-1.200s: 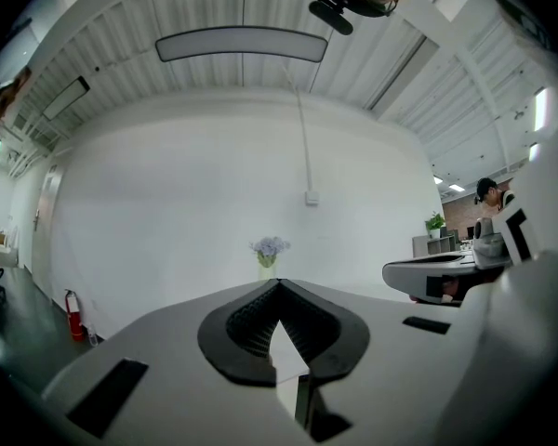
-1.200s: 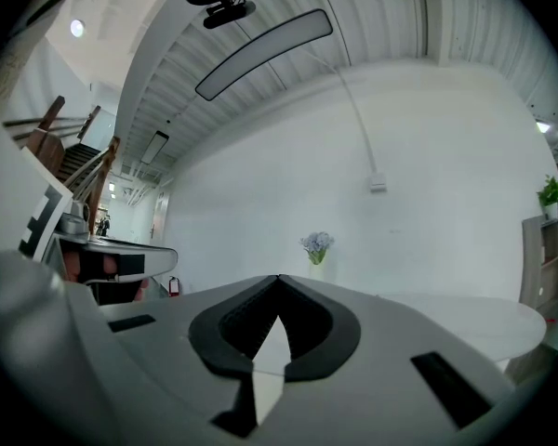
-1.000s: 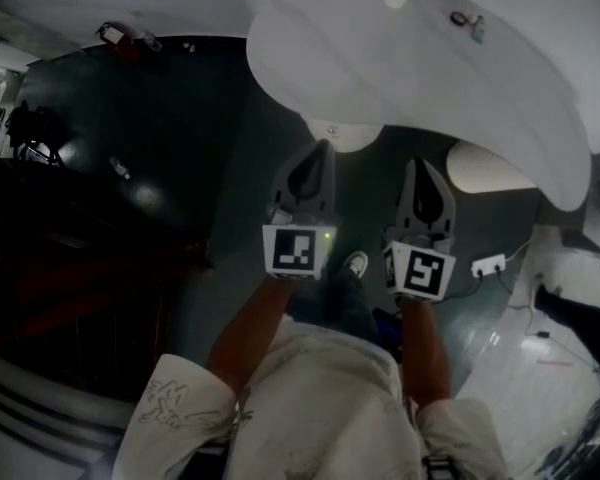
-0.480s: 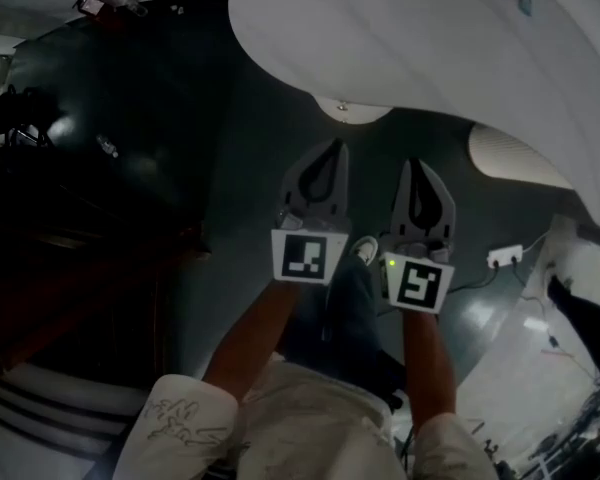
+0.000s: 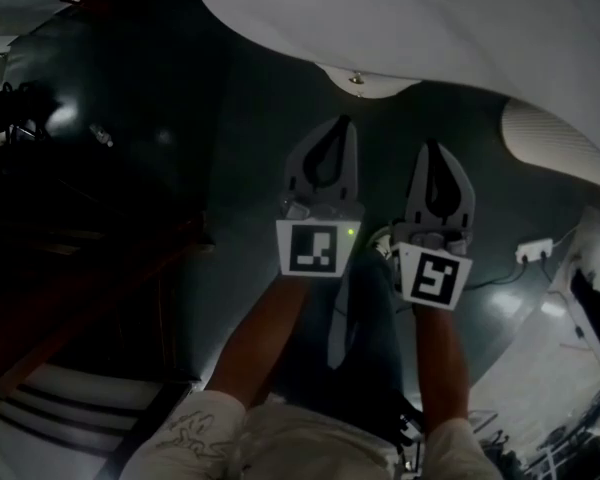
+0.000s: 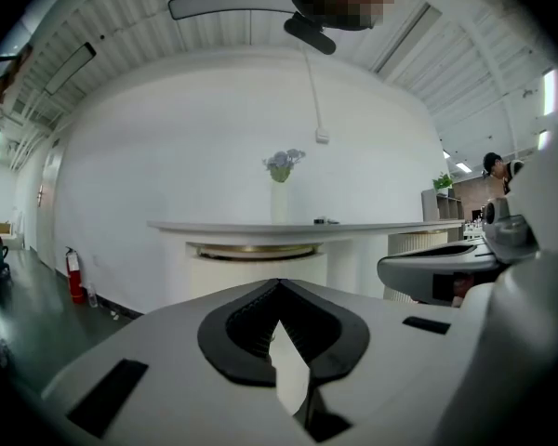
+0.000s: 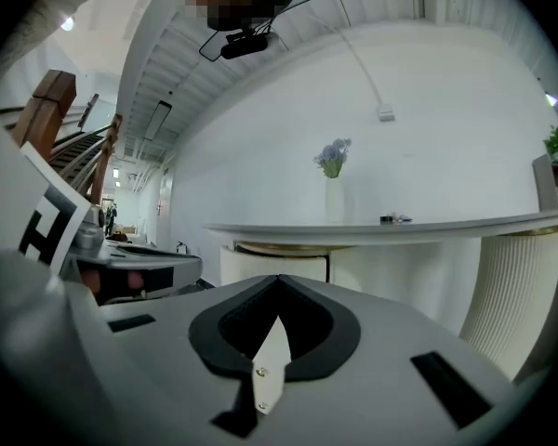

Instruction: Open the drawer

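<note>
A white curved counter fills the top of the head view. Under it sits a round white unit with a small knob; in the left gripper view this unit has a brass band at its top. My left gripper and right gripper hang side by side in front of it, clear of it and over the dark floor. Both point roughly level at the counter. The left gripper and right gripper have their jaws closed tip to tip, nothing between them.
A vase of flowers and a small object stand on the counter. A ribbed white column rises at the right, with a power strip on the floor near it. Stairs lie at the left, a fire extinguisher by the wall.
Both grippers have sunk together in front of the counter, whose edge has slid up and right in the head view. Their jaws have stayed closed.
</note>
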Motion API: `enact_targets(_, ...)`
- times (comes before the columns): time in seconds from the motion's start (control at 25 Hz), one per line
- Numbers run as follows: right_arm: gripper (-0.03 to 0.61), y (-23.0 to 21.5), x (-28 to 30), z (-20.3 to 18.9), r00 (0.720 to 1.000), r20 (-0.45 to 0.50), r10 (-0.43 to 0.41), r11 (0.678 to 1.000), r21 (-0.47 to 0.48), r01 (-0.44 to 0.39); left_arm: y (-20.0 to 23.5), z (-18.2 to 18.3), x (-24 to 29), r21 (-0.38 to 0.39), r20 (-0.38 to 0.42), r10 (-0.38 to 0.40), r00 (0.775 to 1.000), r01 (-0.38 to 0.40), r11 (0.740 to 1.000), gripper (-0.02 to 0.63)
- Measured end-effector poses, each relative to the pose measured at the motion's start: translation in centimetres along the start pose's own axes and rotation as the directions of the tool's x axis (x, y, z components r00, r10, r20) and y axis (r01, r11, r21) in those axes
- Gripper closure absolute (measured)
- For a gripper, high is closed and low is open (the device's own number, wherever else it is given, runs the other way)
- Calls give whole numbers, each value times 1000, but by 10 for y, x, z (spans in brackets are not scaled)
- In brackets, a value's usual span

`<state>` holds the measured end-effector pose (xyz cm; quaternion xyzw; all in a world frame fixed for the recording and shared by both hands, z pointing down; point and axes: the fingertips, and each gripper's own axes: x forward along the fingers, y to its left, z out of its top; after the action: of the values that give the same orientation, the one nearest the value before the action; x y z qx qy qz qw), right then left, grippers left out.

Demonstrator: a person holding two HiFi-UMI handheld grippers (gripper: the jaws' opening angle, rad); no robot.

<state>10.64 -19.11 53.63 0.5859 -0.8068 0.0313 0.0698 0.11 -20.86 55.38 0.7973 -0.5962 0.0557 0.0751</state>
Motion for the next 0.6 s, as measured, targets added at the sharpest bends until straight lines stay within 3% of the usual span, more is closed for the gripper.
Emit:
enact_targets(0.28, 574, -3, 2, -42, 999, -41, -24, 999, 29, 26, 6, -45, 26, 39, -32, 0, 1000, 1, 999, 612)
enact_targets(0.6, 574, -6, 7, -65, 997, -63, -36, 998, 45, 39, 7, -80, 51, 54, -60, 1, 998, 2, 999, 605)
